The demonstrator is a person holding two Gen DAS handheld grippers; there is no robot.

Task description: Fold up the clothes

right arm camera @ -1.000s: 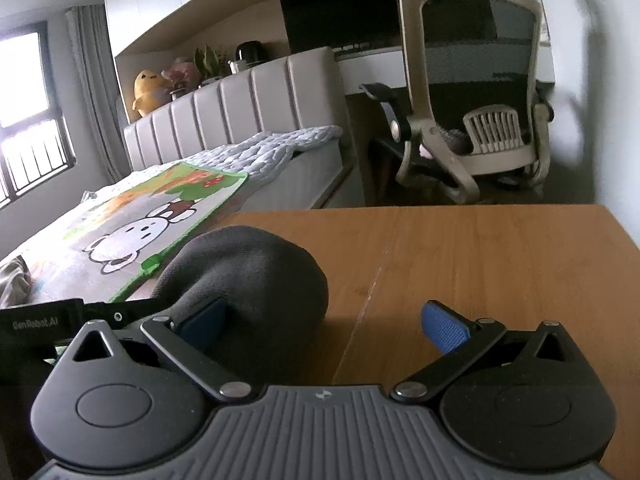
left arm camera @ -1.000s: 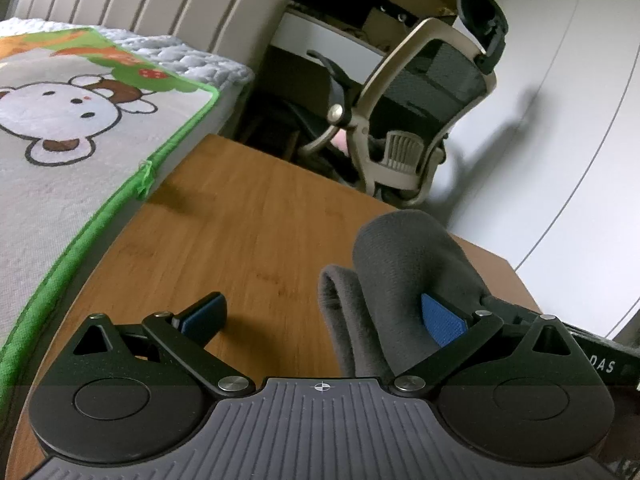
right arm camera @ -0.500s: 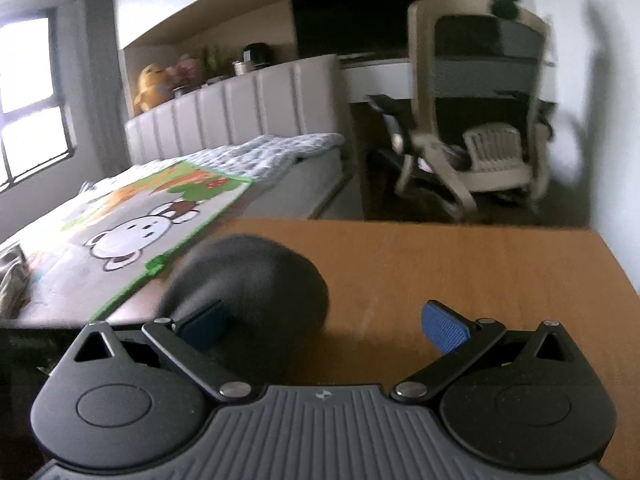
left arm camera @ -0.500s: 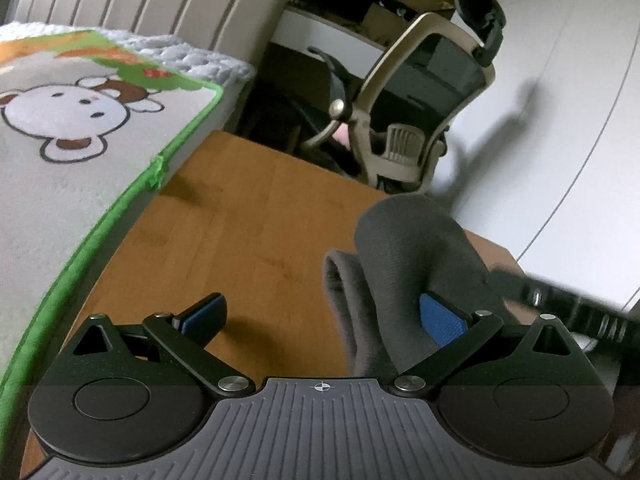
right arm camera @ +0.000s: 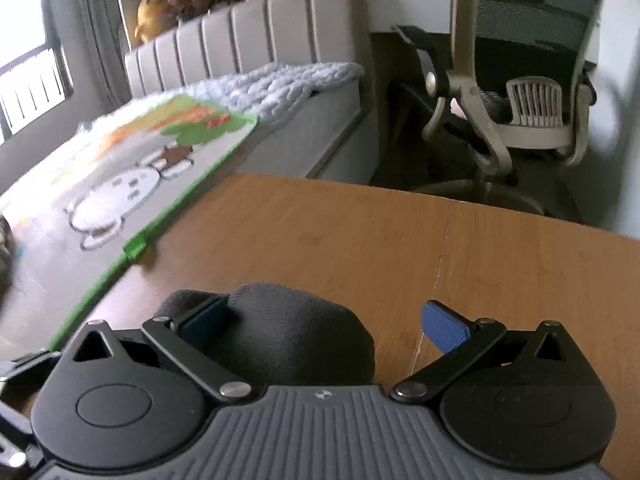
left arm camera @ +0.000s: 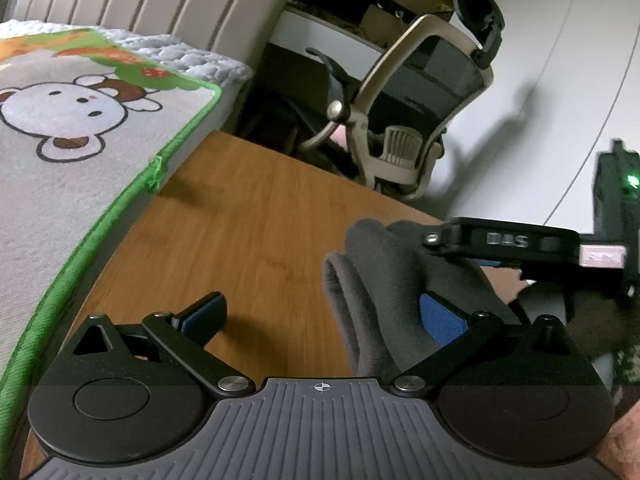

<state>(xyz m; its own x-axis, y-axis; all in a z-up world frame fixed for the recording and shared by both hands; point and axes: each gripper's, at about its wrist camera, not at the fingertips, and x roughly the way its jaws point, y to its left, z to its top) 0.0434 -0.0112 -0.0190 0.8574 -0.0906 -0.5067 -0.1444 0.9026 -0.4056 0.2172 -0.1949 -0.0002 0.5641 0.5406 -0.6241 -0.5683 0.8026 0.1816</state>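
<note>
A dark grey folded garment point(left arm camera: 384, 280) lies bunched on the wooden table point(left arm camera: 248, 216). My left gripper point(left arm camera: 324, 314) is open; its right blue pad presses against the garment's side, its left pad is over bare wood. My right gripper point(right arm camera: 324, 320) is open, with the grey garment point(right arm camera: 296, 332) between its fingers, near the left pad. In the left wrist view the right gripper's body point(left arm camera: 512, 240) hangs over the top of the garment, seen from the side.
A bed with a cartoon-print mat point(left arm camera: 60, 120) edged in green borders the table on the left. An office chair point(left arm camera: 420, 92) stands beyond the far table edge, also in the right wrist view point(right arm camera: 528, 80). A white wall point(left arm camera: 560, 80) is to the right.
My right gripper has risen and moved forward over the garment, so it looks down on it; it now shows in the left wrist view above the cloth. The left gripper barely moved.
</note>
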